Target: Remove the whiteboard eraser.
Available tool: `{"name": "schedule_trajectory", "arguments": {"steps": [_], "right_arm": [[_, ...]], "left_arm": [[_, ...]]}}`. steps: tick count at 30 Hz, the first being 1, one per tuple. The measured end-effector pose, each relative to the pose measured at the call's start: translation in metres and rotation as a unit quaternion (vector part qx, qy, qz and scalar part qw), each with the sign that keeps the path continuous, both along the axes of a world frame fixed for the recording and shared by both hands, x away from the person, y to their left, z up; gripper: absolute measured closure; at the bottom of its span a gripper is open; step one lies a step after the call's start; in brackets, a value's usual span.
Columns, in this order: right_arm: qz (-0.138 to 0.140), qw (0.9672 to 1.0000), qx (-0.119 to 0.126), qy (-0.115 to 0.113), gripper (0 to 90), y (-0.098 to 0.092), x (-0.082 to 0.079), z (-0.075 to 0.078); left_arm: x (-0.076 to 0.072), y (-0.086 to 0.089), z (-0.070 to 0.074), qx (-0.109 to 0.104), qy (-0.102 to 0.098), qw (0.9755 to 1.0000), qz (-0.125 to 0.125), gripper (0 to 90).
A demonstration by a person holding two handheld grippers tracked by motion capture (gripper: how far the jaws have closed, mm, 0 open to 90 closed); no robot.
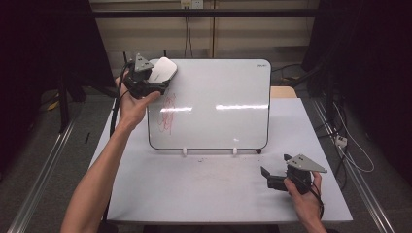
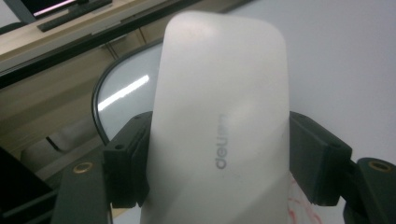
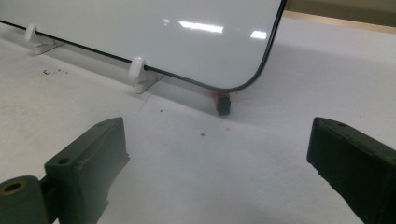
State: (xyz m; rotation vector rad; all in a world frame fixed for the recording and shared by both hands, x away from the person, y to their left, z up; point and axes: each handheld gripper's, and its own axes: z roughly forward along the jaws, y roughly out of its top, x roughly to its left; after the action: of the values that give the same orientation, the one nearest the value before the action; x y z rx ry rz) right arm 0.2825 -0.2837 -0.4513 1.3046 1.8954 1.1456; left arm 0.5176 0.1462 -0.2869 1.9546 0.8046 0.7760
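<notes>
- The eraser, a smooth white oblong with rounded corners and a faint grey brand word on its back, sits clamped between the black jaws of the left gripper; in the high view it lies at the upper left of the frame, over the top left corner of the whiteboard.
- The jaws press on the eraser's two long sides only. Its shell looks slick and slightly curved, so I judge it could twist or slip out of the pads once it is dragged across the board.
- The red scribble lies below the eraser, in the left part of the board. A sweep begun too high or too far to the side would miss part of it; a tilted eraser would wipe with one edge and probably smear the ink rather than lift it.
- The whiteboard is glossy, dark-rimmed and round-cornered, propped on small white clip feet. Hard pressure could push it back or tip it, since nothing else steadies it.
- The right gripper rests low at the lower right of the high view, jaws wide apart with nothing between them, well apart from the board.
- The table is matt white, flecked with small dark specks.
- A small red and black object sits under the board's corner; I cannot tell what it is.
</notes>
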Motion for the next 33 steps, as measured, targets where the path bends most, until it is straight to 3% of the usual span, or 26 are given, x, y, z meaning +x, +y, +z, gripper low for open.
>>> {"name": "schedule_trajectory", "arguments": {"steps": [6, 10, 13, 19, 33], "right_arm": [[-0.001, 1.0, 0.002, -0.001, 4.7, 0.001, 0.0, 0.001], [-0.001, 0.9998, 0.017, 0.006, 4.8, 0.003, 0.002, 0.001], [0.001, 1.0, 0.005, 0.001, 4.7, 0.004, 0.003, 0.001], [-0.001, 1.0, 0.009, 0.0, 4.6, 0.002, 0.003, 0.001], [0.002, 1.0, 0.004, -0.004, 4.6, 0.002, 0.002, 0.001]], "left_arm": [[-0.008, 0.0, 0.006, 0.002, -0.012, 0.9999, -0.003, 30.4], [-0.01, 0.003, 0.006, -0.01, -0.026, 0.9996, 0.001, 30.5], [-0.013, 0.004, 0.006, -0.02, -0.029, 0.9994, 0.003, 30.6], [-0.024, 0.004, 0.005, -0.027, -0.036, 0.999, -0.005, 30.7], [-0.043, 0.011, -0.001, -0.031, -0.028, 0.9991, -0.003, 30.8]]}}
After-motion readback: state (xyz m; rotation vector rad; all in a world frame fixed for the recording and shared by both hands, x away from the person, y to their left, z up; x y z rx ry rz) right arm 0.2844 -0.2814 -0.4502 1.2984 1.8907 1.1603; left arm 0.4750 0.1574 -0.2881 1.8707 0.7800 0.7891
